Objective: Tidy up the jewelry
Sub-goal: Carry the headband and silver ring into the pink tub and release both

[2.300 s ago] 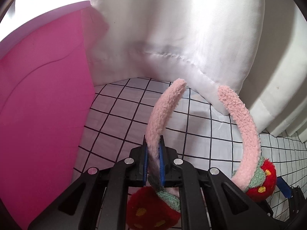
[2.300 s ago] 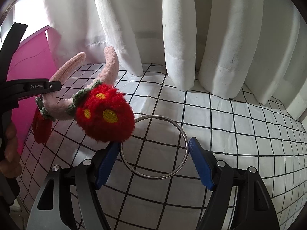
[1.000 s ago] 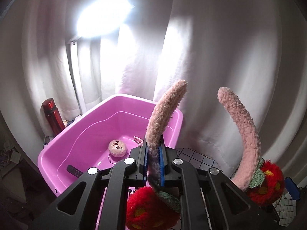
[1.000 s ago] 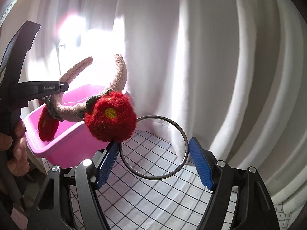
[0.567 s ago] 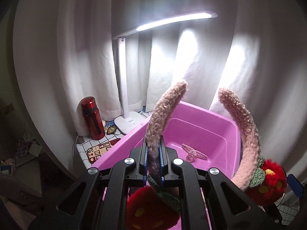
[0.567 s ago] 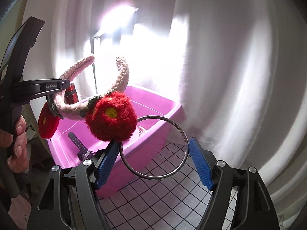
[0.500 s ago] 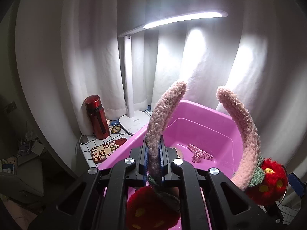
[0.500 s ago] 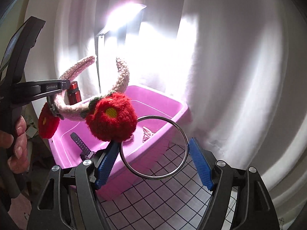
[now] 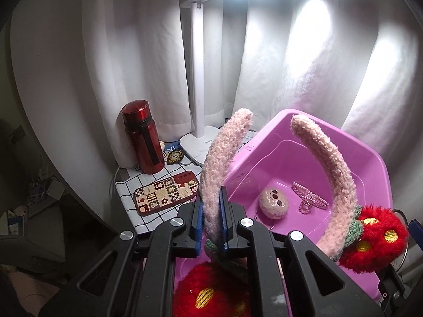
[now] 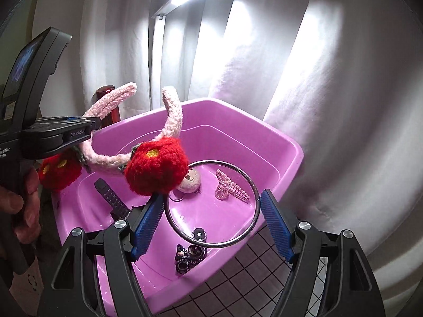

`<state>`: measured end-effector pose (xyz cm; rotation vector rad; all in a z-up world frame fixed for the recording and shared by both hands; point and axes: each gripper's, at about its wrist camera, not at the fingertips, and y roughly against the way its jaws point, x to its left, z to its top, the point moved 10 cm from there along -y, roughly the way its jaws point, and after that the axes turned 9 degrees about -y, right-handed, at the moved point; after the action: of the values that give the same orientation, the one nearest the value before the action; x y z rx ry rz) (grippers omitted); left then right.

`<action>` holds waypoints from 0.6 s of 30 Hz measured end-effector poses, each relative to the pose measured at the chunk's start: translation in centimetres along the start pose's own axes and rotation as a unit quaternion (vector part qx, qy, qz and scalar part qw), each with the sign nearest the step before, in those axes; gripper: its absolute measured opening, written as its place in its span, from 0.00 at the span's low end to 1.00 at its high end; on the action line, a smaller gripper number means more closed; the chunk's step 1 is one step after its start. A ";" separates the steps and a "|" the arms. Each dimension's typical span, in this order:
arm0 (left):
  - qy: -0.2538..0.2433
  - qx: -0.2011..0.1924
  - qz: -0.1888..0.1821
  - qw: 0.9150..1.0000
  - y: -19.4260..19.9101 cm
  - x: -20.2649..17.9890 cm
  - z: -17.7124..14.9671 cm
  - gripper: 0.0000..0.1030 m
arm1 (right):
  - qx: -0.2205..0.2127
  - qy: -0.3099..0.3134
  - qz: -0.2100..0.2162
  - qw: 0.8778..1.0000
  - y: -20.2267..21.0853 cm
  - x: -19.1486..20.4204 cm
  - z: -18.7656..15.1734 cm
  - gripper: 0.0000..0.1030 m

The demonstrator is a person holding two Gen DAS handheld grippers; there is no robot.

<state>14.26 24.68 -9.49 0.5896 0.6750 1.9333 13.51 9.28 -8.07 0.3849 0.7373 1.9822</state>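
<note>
Because its plush band gives under pressure, we hold the strawberry headband (image 9: 330,169) at one arm, left tool (image 9: 211,227) clenched on it above the pink tub (image 10: 288,142); right tool (image 10: 211,211), spread wide, braces a stiff, slippery metal bangle (image 10: 211,244) over the tub

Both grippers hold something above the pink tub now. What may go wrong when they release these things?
1. The left gripper pinches the fuzzy headband on one arm only; the band may swing or catch the tub rim.
2. The metal ring spans the right gripper; dropped, it may bounce, or strike the pearl hair claw.
</note>
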 end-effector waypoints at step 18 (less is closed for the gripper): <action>-0.052 -0.012 -0.007 0.999 -0.4 -1.9 0.4 0.80 | 0.031 -0.004 -0.018 0.999 -2.2 0.1 -0.2 0.71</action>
<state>15.59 23.25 -9.70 0.6644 0.5866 1.8812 14.84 10.15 -9.67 0.4134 0.7963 1.9259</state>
